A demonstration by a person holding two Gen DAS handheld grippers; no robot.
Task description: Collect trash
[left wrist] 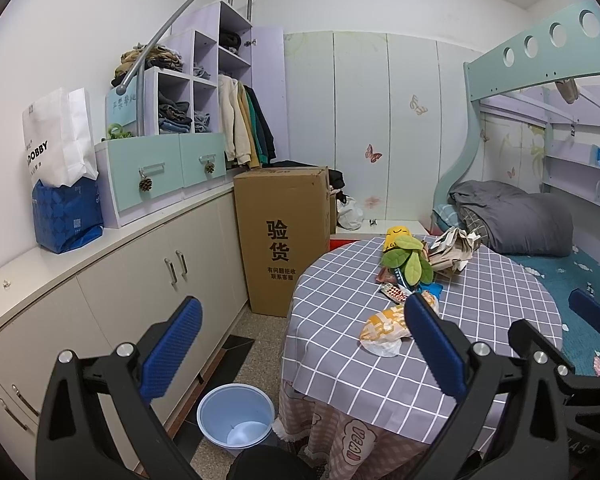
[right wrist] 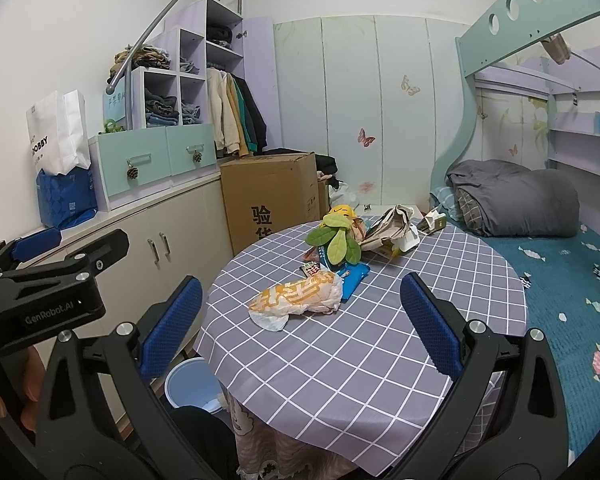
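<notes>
Trash lies on a round table with a grey checked cloth [right wrist: 340,360]. It includes an orange-and-white wrapper [right wrist: 296,300] [left wrist: 388,324], a blue wrapper [right wrist: 354,274], a small red-and-white packet [right wrist: 310,269] and crumpled paper [right wrist: 388,228] [left wrist: 452,248]. A plush toy with green leaves [right wrist: 338,236] sits among them. A light blue bin [left wrist: 236,416] [right wrist: 192,384] stands on the floor left of the table. My left gripper [left wrist: 304,344] is open above the table's left edge and holds nothing. My right gripper [right wrist: 302,328] is open too, just short of the orange wrapper.
A tall cardboard box [left wrist: 284,240] stands behind the table, and low cabinets [left wrist: 140,264] run along the left wall. A bed [right wrist: 560,280] with a grey duvet [right wrist: 516,200] borders the table on the right. A hand [right wrist: 4,392] holds the left gripper.
</notes>
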